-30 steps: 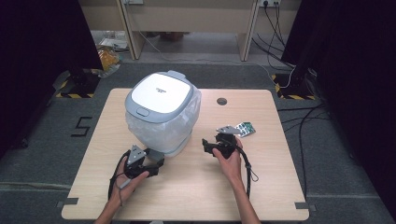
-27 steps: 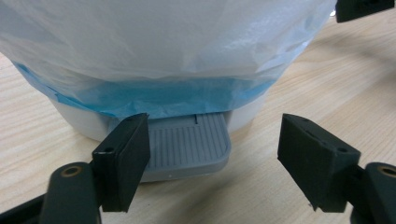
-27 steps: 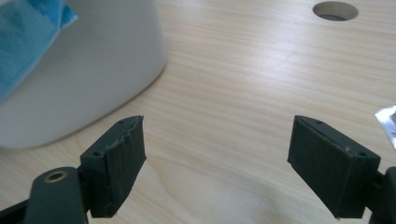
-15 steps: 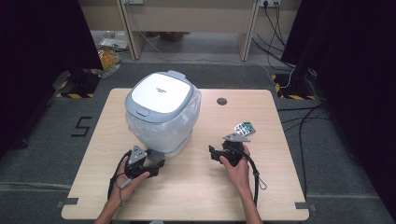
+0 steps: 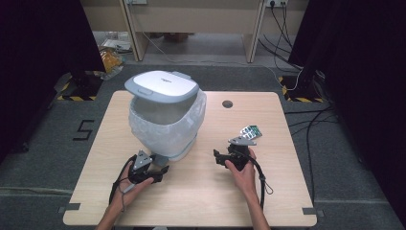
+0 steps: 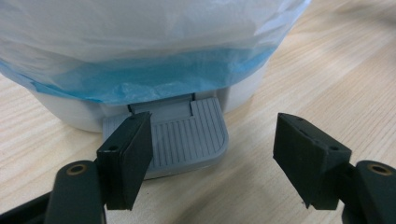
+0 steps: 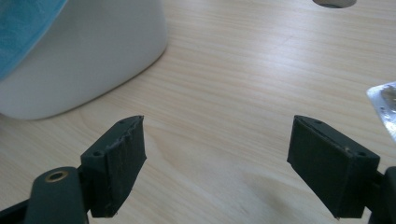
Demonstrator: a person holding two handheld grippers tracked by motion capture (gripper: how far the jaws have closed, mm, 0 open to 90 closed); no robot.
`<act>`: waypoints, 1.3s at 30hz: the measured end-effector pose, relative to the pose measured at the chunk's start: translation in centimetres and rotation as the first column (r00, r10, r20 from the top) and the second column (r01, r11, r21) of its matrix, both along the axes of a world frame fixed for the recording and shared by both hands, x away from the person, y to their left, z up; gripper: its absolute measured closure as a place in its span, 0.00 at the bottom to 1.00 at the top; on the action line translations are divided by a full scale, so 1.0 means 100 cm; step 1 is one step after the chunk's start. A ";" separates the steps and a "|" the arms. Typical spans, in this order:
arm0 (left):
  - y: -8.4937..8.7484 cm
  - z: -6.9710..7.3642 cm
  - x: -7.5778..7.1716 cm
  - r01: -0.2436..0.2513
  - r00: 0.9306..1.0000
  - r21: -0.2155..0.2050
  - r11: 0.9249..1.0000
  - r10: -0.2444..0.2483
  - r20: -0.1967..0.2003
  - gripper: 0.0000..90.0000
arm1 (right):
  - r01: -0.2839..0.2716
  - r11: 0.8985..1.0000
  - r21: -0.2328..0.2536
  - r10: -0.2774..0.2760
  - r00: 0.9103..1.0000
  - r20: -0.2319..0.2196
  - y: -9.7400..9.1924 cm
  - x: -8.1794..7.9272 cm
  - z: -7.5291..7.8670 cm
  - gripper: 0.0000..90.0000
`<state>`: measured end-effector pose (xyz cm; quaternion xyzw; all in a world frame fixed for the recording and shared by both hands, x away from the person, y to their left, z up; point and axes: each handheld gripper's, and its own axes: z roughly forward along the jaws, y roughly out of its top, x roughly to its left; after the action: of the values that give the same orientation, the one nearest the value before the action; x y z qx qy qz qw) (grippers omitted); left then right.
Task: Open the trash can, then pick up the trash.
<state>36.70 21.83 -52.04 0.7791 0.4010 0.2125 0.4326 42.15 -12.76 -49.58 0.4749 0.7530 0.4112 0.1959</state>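
High view: pedal bin (image 5: 165, 129) stands on table (image 5: 287, 191), left of centre, lined with pale bag; white lid (image 5: 163, 85) tilted up, front edge raised. Left gripper (image 5: 159, 165) low at bin's foot. Left gripper view: jaws have just been closing yet stand apart, nothing clamped between them; one jaw lies over left edge of grey ribbed pedal (image 6: 187, 135). Right gripper (image 5: 218, 157) released, empty, above bare wood beside bin. Foil blister pack (image 5: 251, 130) just beyond right hand.
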 end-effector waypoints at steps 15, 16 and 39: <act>-0.008 -0.001 0.000 0.005 1.000 0.117 0.993 -0.006 0.005 0.31 | 0.088 0.995 0.037 -0.089 0.996 0.028 -0.048 0.006 0.002 0.21; -0.008 -0.001 0.000 0.006 1.000 0.118 0.993 -0.006 0.006 0.31 | 0.094 0.995 0.042 -0.095 0.995 0.027 -0.051 0.007 0.001 0.21; -0.016 -0.003 -0.004 -0.001 0.999 0.201 0.980 -0.006 0.034 0.30 | 0.148 0.988 0.034 -0.150 0.987 0.055 -0.077 0.006 0.009 0.18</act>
<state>36.34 20.19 -52.31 0.8154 0.3691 0.2647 0.3588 42.78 -20.43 -48.66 0.5207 0.7033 0.4199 0.2405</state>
